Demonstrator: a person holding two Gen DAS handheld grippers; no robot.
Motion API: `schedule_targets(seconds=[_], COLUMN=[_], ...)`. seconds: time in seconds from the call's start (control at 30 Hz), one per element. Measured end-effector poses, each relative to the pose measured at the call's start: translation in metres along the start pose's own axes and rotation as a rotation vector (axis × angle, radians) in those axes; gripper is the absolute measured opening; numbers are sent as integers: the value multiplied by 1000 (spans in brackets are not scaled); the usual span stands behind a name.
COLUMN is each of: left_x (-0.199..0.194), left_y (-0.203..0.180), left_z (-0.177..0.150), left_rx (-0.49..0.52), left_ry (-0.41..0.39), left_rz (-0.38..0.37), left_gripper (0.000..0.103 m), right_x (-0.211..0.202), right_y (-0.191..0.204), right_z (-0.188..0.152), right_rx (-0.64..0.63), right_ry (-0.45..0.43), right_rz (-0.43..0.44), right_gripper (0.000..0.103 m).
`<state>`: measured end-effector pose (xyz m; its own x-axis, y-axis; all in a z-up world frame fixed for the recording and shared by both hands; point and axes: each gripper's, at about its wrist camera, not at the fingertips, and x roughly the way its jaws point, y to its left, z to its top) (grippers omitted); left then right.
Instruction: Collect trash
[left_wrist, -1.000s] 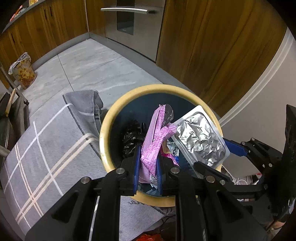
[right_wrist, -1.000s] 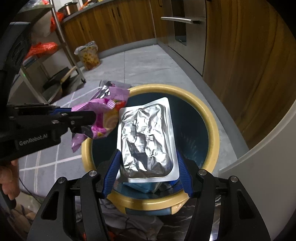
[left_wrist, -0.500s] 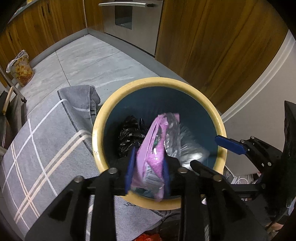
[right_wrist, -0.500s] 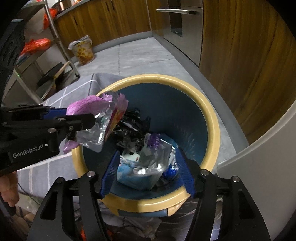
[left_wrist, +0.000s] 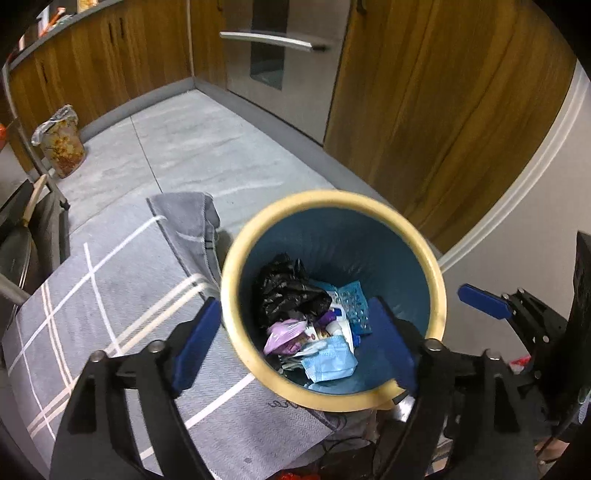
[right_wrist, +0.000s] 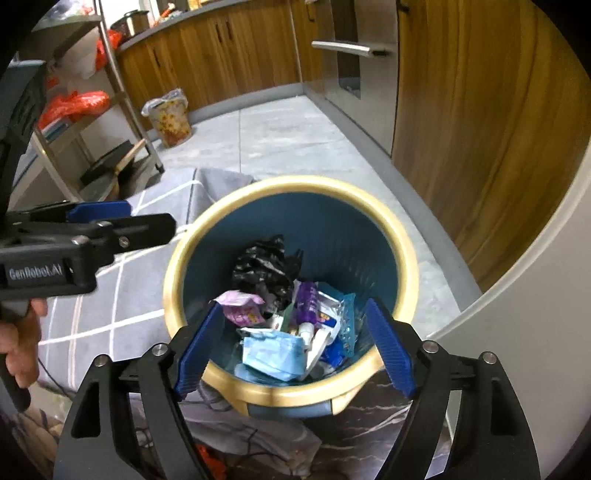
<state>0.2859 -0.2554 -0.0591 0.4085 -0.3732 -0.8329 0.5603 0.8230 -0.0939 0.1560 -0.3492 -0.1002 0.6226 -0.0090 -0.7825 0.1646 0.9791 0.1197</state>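
Wood-fronted kitchen cabinets (left_wrist: 443, 110) back a yellow-rimmed bin (left_wrist: 439, 295) holding the trash (right_wrist: 288, 332). Both the left hand-held gripper (left_wrist: 295, 347) and the right hand-held gripper (right_wrist: 291, 347), jaws just opened wide, hang empty above it.

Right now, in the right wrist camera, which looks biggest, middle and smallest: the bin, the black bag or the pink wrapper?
1. The bin, by far.
2. The black bag.
3. The pink wrapper, though it lies nearer the camera, so this is less sure.

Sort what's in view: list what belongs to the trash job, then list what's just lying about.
Job:
bin
pink wrapper in it
blue face mask in it
black bag in it

Lying about:
grey rug
flowered bag on the floor
orange bag on the shelf
oven handle
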Motion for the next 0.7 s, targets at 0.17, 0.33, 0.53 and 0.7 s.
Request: schedule_targets(seconds=[0.17,0.33,0.53,0.7], left_x=[-22,-40,-64,-80], left_y=[4,-2,-14,-15], left_z=[-6,-21,-43,-59], left_rx=[-21,-15,4,-28], left_ry=[-47,-72,-101,-135], left_rz=[5,8,-3,9], left_gripper=[91,97,97,97], right_x=[-21,-41,-68,-88], right_y=[-4,-6,2,3], right_z=[0,-12,-27,-43], right_rx=[12,38,40,59], right_ry=[-51,-94,-156,-205], right_rz=[-6,-5,-3,-16], right_gripper=[86,89,92,93])
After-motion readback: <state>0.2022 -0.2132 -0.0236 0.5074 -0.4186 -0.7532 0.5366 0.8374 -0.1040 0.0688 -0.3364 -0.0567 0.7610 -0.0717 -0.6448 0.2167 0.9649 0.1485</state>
